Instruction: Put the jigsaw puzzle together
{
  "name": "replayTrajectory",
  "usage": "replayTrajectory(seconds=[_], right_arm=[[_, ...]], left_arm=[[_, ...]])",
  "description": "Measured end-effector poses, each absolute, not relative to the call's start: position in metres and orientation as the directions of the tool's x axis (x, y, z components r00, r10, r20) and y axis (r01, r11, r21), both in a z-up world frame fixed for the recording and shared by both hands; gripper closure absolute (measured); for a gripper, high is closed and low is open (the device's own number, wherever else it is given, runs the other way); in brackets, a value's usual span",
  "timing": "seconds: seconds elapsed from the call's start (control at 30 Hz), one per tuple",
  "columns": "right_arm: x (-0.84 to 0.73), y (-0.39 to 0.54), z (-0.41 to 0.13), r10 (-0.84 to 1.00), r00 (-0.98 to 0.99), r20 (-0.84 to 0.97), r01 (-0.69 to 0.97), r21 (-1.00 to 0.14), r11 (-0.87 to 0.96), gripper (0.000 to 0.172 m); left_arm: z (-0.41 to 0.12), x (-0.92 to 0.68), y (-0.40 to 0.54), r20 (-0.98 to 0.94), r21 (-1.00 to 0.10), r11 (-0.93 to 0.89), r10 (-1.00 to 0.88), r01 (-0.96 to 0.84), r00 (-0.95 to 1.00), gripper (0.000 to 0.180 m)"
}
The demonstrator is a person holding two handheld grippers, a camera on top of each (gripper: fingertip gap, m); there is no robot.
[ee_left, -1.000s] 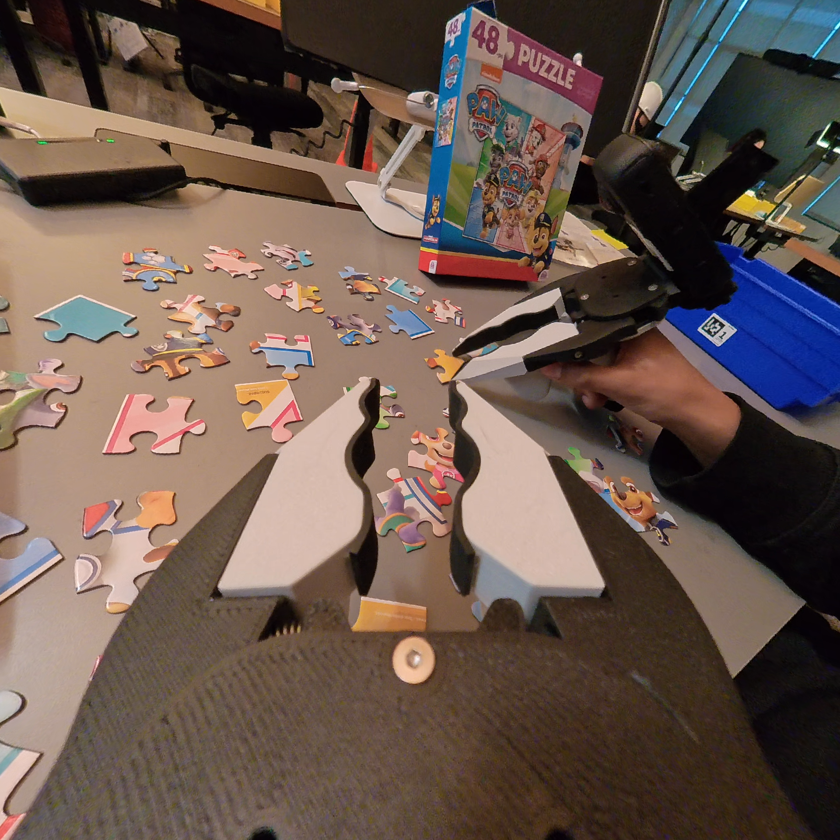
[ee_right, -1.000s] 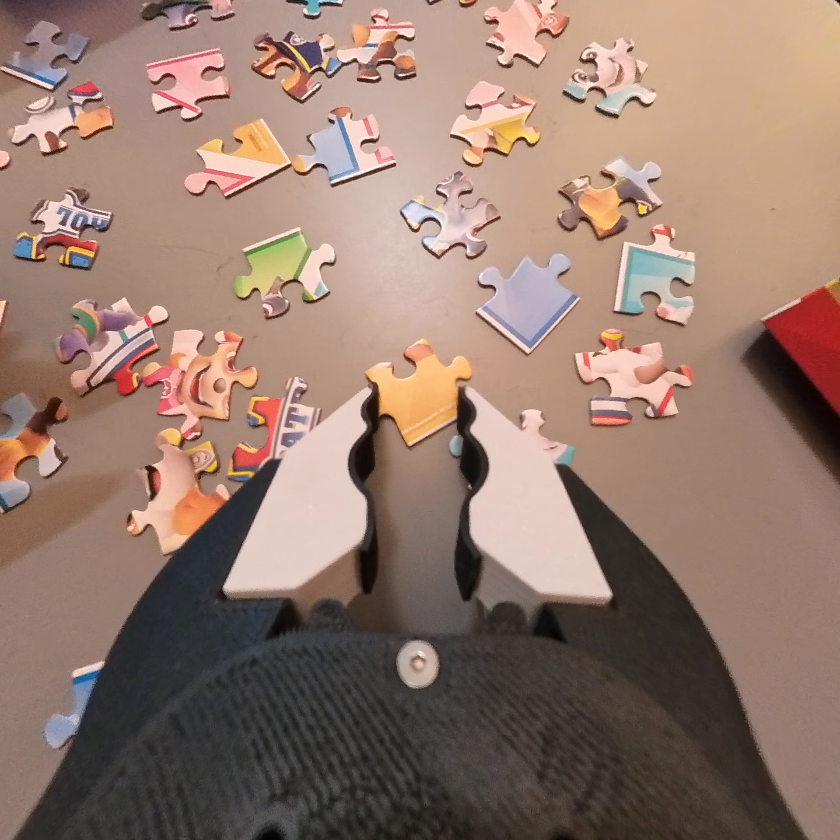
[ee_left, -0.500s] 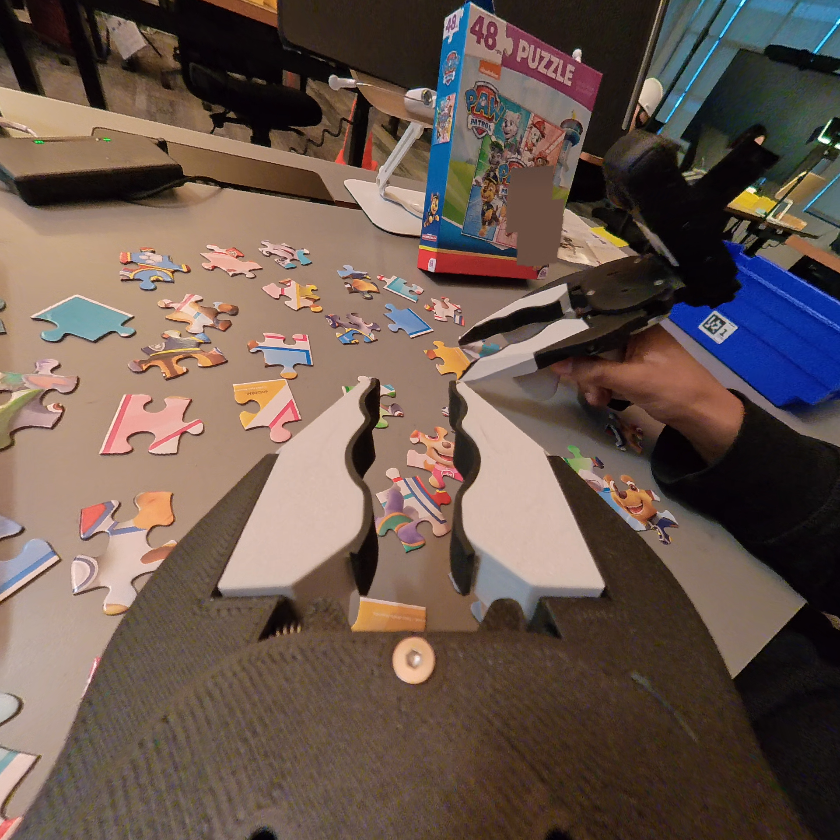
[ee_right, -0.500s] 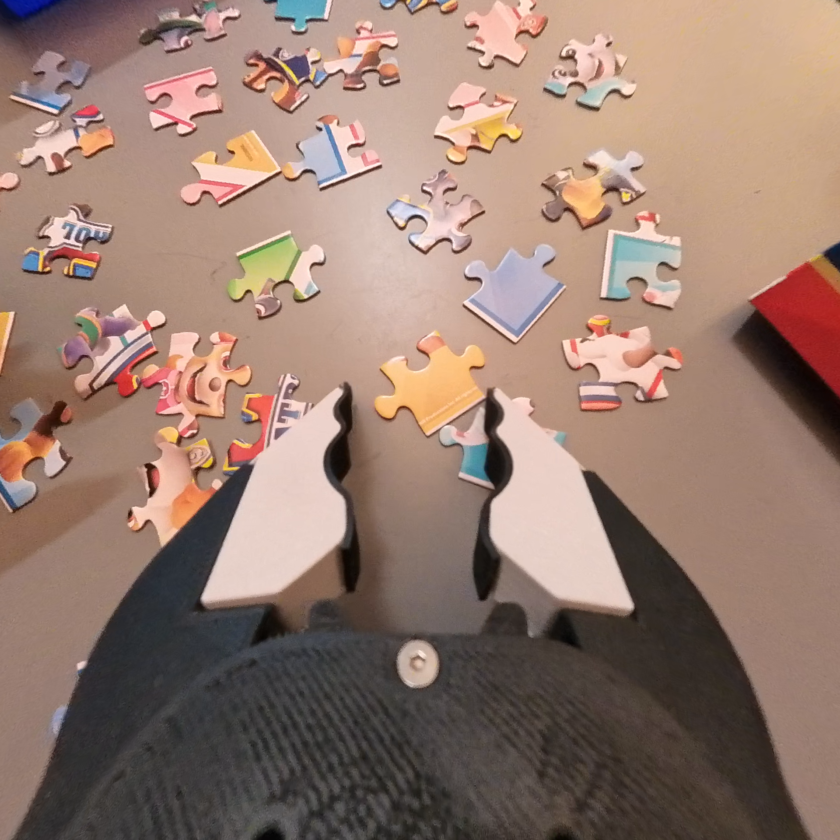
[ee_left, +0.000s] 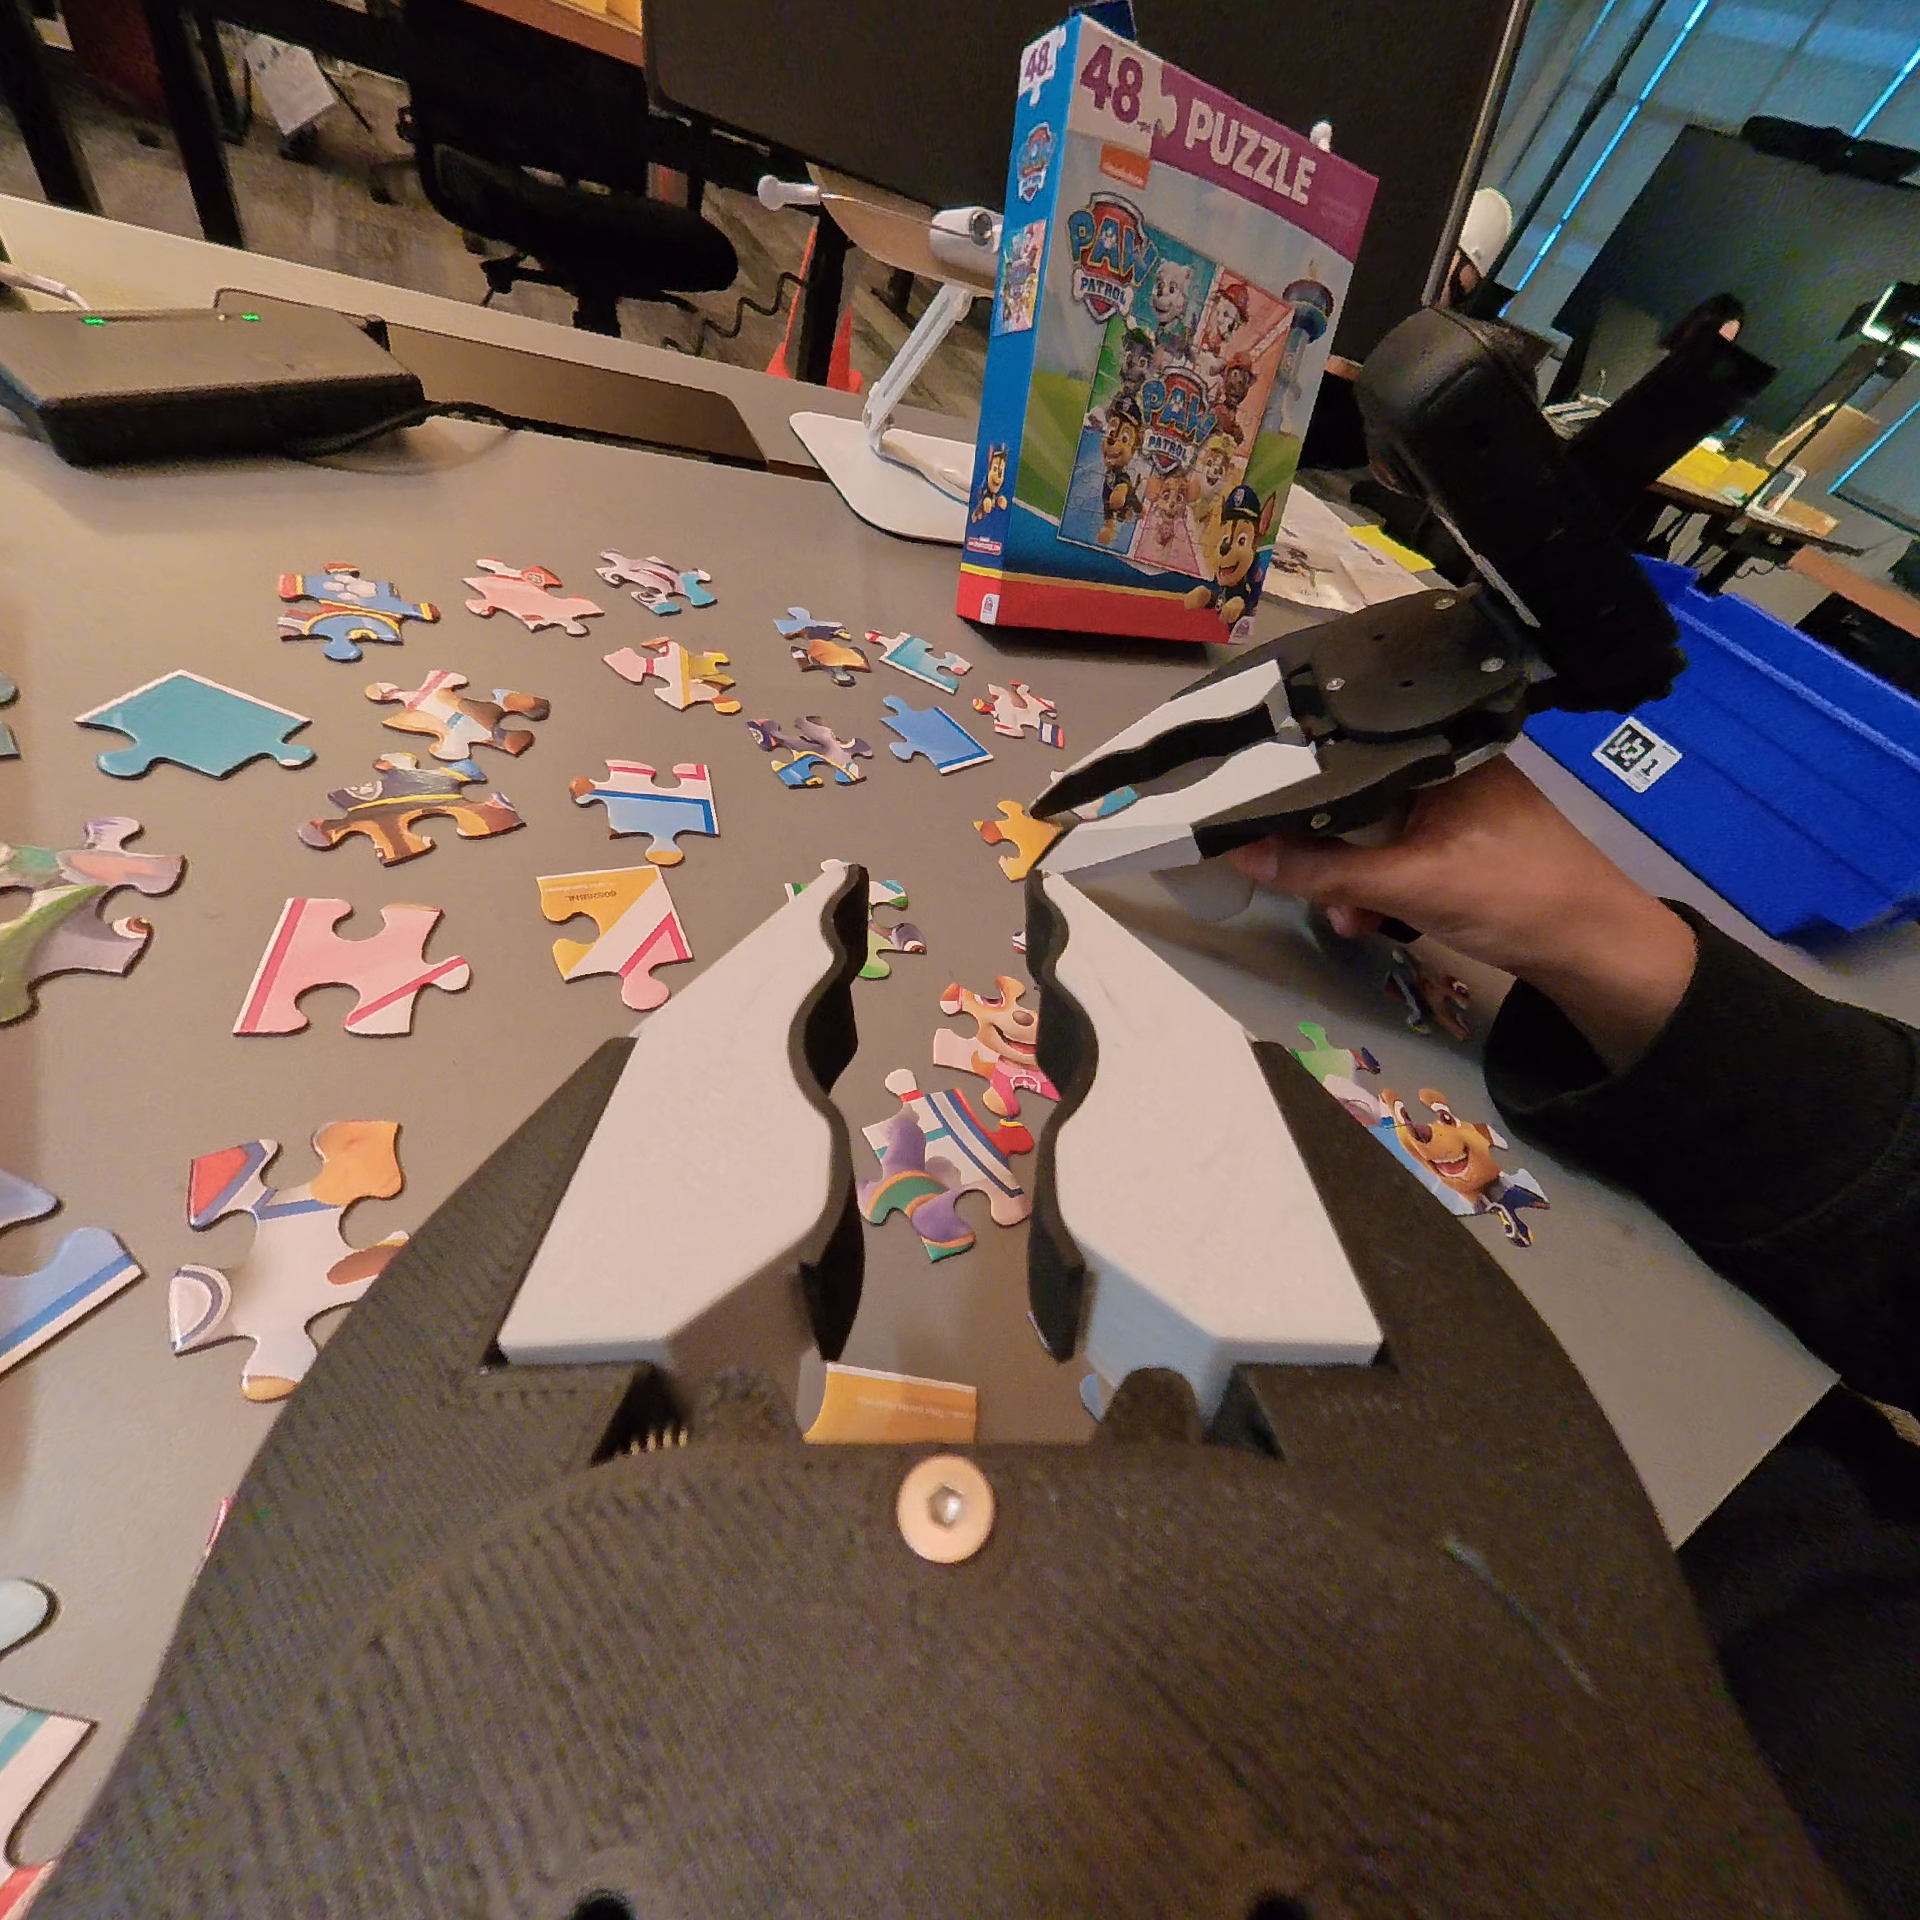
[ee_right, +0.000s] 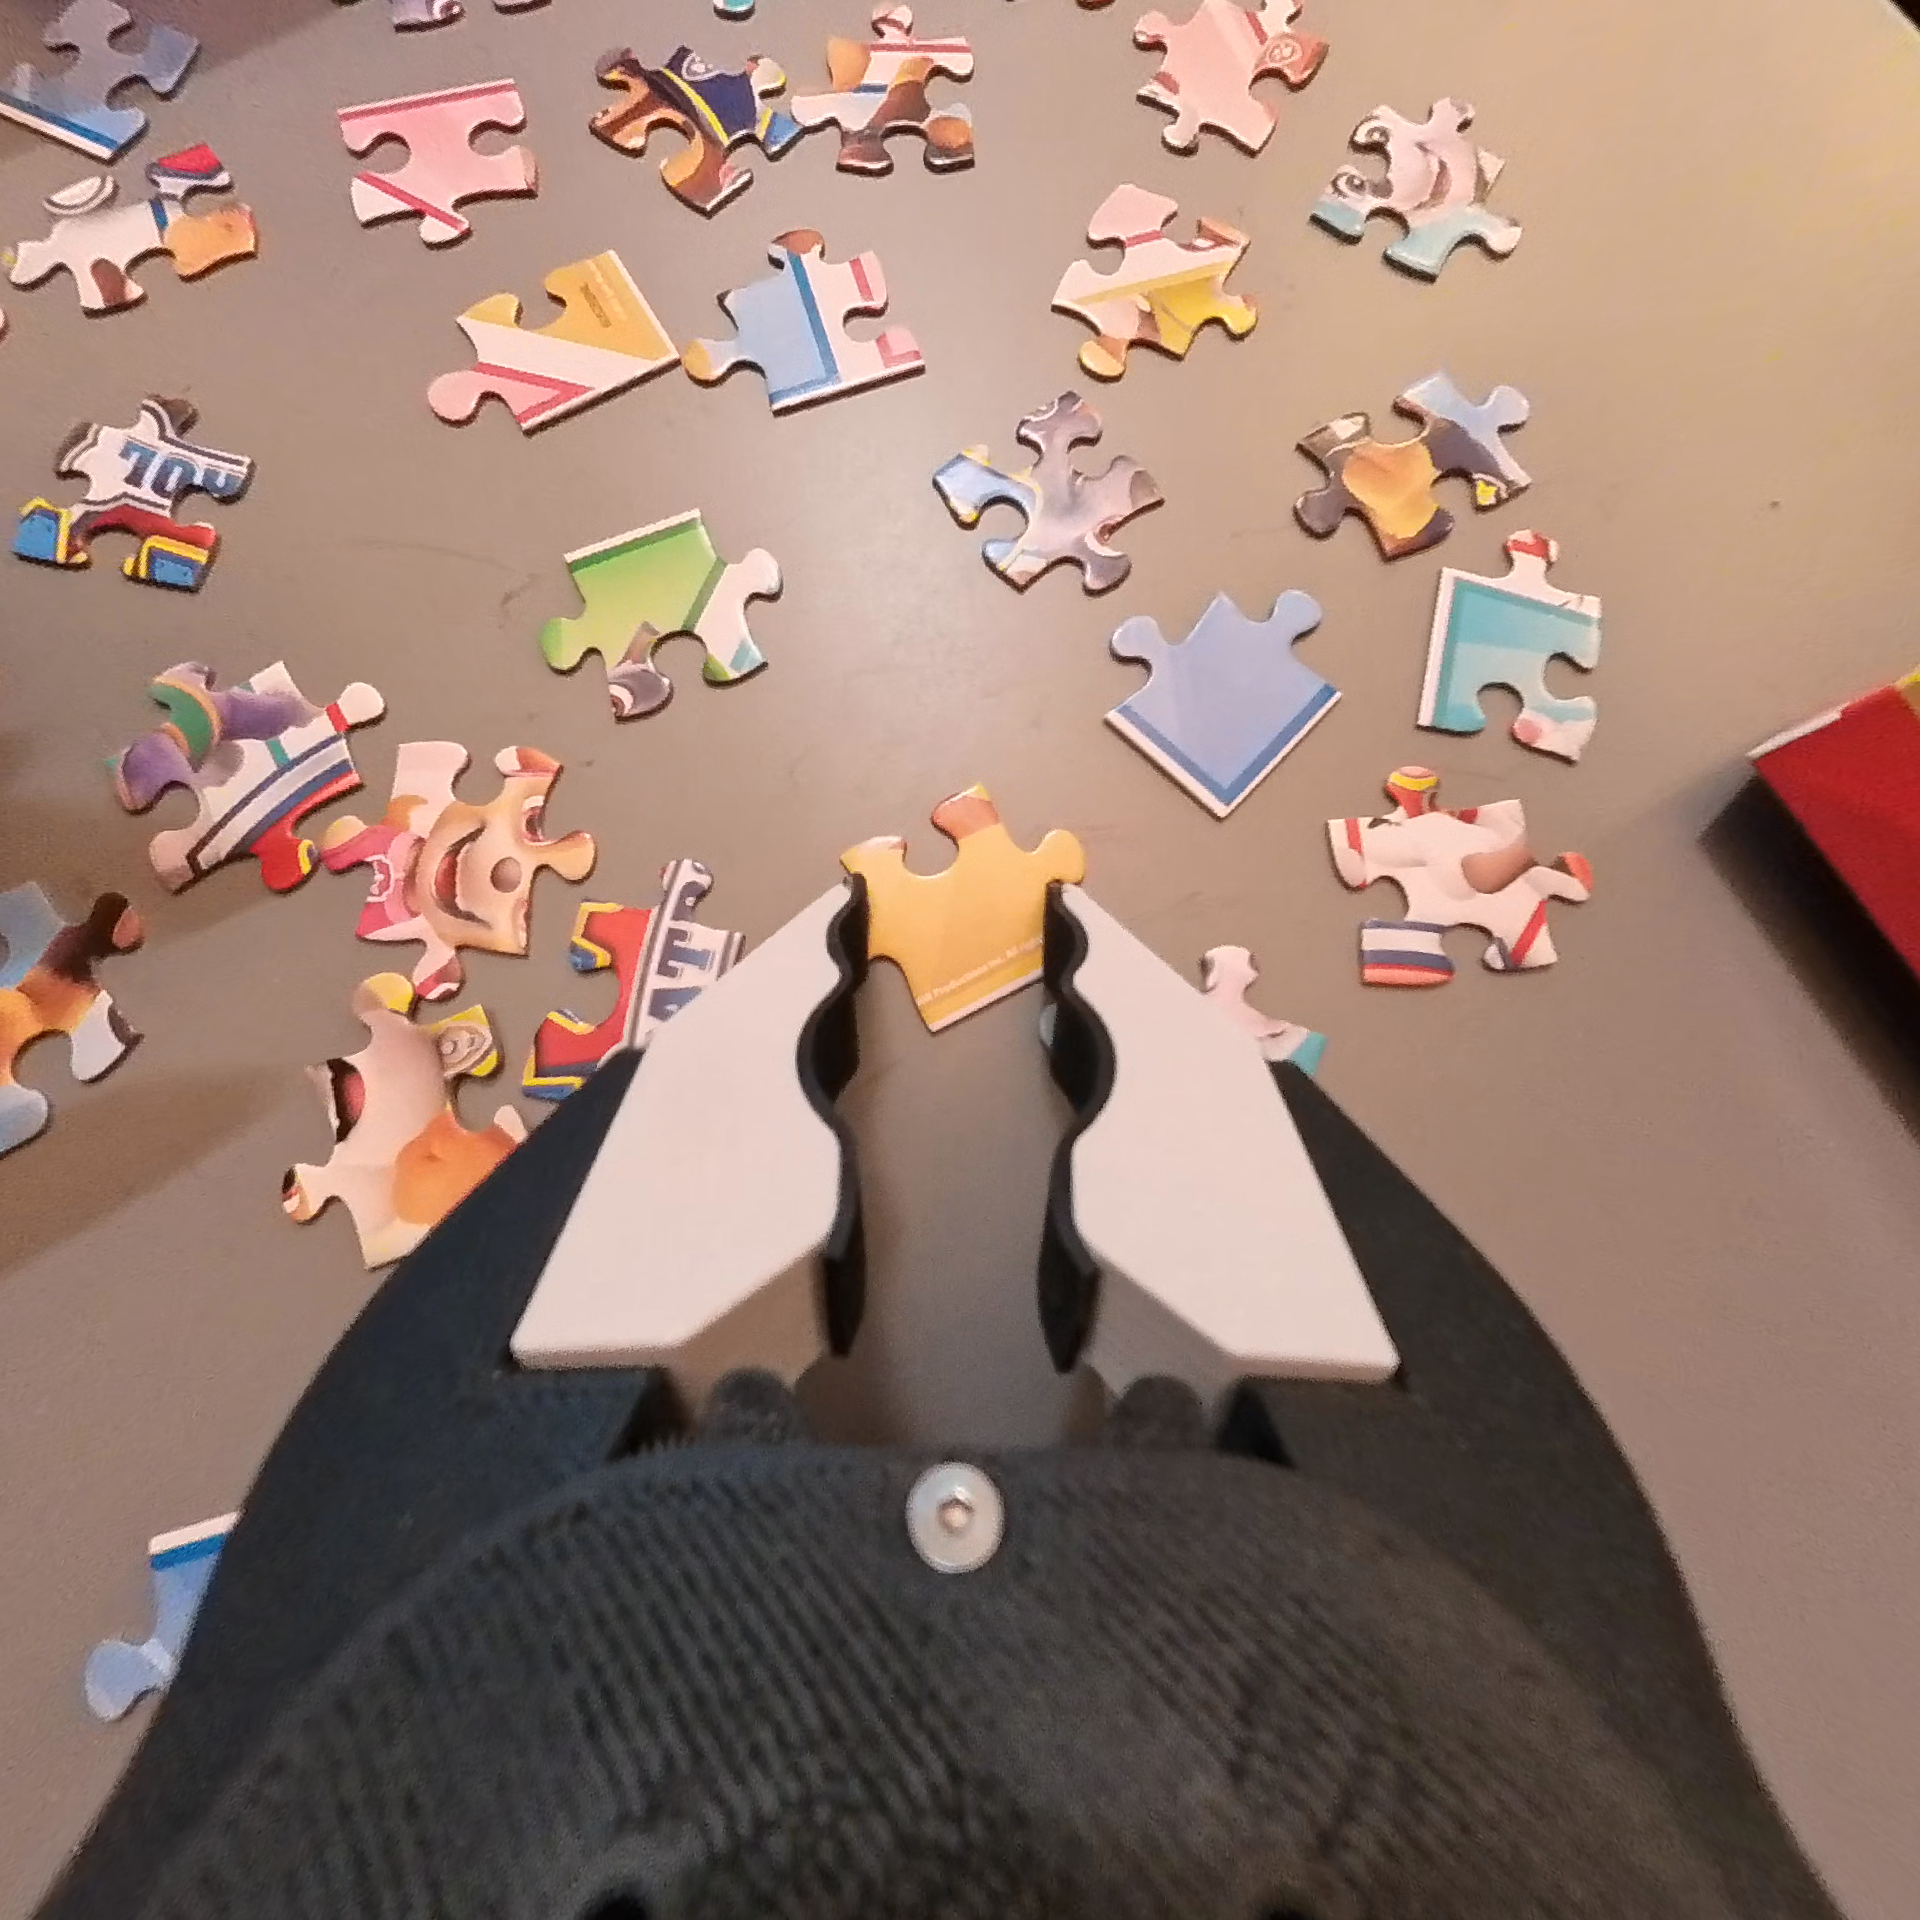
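Only left view (ee_left: 1164,343) — puzzle box.

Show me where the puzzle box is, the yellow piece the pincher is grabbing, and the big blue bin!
puzzle box (ee_left: 1164,353): left wrist view, on its picture front.
yellow puzzle piece (ee_right: 961,914): right wrist view, on its yellow middle, between the right gripper's fingertips.
blue bin (ee_left: 1766,790): left wrist view, on its near wall.

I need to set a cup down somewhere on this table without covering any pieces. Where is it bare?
Bare grey table runs between the far row of puzzle pieces, the black device and the puzzle box. The near right edge past the dog-face piece is also free. The middle is crowded; both grippers work there.
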State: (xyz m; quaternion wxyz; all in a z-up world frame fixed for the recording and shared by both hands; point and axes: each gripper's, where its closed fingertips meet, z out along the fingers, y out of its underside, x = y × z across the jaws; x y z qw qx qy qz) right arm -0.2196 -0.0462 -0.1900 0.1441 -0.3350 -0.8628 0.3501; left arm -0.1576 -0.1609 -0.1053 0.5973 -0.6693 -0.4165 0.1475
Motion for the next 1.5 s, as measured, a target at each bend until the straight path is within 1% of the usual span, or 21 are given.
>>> replayTrajectory(seconds=[0.13,0.2,0.23,0.27,0.3,0.47,0.57,0.63,0.77,0.9,1.0,1.17,1.27,1.33,1.37,1.43,1.5], right_arm=[[-0.217,-0.047,-0.189,0.673,-0.74,0.017,0.469,-0.705,0.533,0.14],[-0.216,-0.049,-0.183,0.669,-0.743,0.006,0.455,-0.729,0.512,0.165],[-0.215,-0.048,-0.181,0.672,-0.741,-0.001,0.458,-0.732,0.504,0.161],[-0.214,-0.046,-0.182,0.676,-0.737,-0.01,0.475,-0.72,0.507,0.151],[-0.213,-0.043,-0.184,0.682,-0.731,-0.015,0.49,-0.707,0.51,0.147],[-0.218,-0.043,-0.179,0.688,-0.726,-0.007,0.464,-0.743,0.482,0.141],[-0.225,-0.045,-0.188,0.708,-0.706,-0.013,0.507,-0.707,0.493,0.134],[-0.226,-0.043,-0.19,0.718,-0.696,0.016,0.504,-0.702,0.503,0.137],[-0.212,-0.037,-0.19,0.711,-0.702,0.054,0.48,-0.701,0.527,0.153],[-0.189,-0.022,-0.19,0.706,-0.703,0.08,0.464,-0.701,0.541,0.161],[-0.168,-0.001,-0.191,0.726,-0.683,0.082,0.49,-0.686,0.538,0.167],[-0.136,0.055,-0.191,0.792,-0.606,0.077,0.564,-0.661,0.496,0.168],[-0.121,0.089,-0.191,0.832,-0.55,0.073,0.621,-0.63,0.466,0.164],[-0.116,0.102,-0.189,0.848,-0.527,0.059,0.642,-0.626,0.443,0.156],[-0.116,0.103,-0.187,0.852,-0.522,0.047,0.636,-0.644,0.426,0.152],[-0.121,0.101,-0.181,0.854,-0.52,0.019,0.609,-0.693,0.386,0.134],[-0.127,0.096,-0.182,0.851,-0.526,-0.013,0.607,-0.706,0.364,0.117]], left_arm=[[-0.105,-0.157,-0.161,0.298,-0.923,0.059,0.734,0.379,0.61,0.153],[-0.105,-0.157,-0.161,0.297,-0.924,0.059,0.735,0.379,0.61,0.153],[-0.105,-0.157,-0.161,0.297,-0.924,0.059,0.735,0.378,0.61,0.153],[-0.105,-0.157,-0.161,0.297,-0.924,0.059,0.735,0.378,0.61,0.153],[-0.105,-0.158,-0.162,0.298,-0.924,0.06,0.735,0.379,0.609,0.153],[-0.106,-0.158,-0.162,0.302,-0.922,0.062,0.734,0.382,0.608,0.153],[-0.107,-0.157,-0.159,0.302,-0.921,0.057,0.729,0.386,0.614,0.153],[-0.105,-0.156,-0.158,0.29,-0.925,0.049,0.733,0.377,0.615,0.153],[-0.099,-0.155,-0.161,0.284,-0.931,0.058,0.736,0.36,0.614,0.153],[-0.095,-0.154,-0.161,0.287,-0.933,0.068,0.733,0.354,0.617,0.153],[-0.095,-0.153,-0.157,0.283,-0.933,0.058,0.728,0.355,0.625,0.153],[-0.095,-0.149,-0.148,0.268,-0.936,0.037,0.721,0.35,0.639,0.153],[-0.095,-0.147,-0.142,0.264,-0.936,0.027,0.714,0.35,0.649,0.153],[-0.096,-0.146,-0.138,0.261,-0.936,0.02,0.708,0.351,0.656,0.153],[-0.096,-0.145,-0.136,0.258,-0.937,0.017,0.706,0.349,0.659,0.153],[-0.095,-0.143,-0.132,0.252,-0.938,0.009,0.702,0.345,0.666,0.153],[-0.095,-0.142,-0.128,0.246,-0.94,0.001,0.698,0.342,0.673,0.153]])
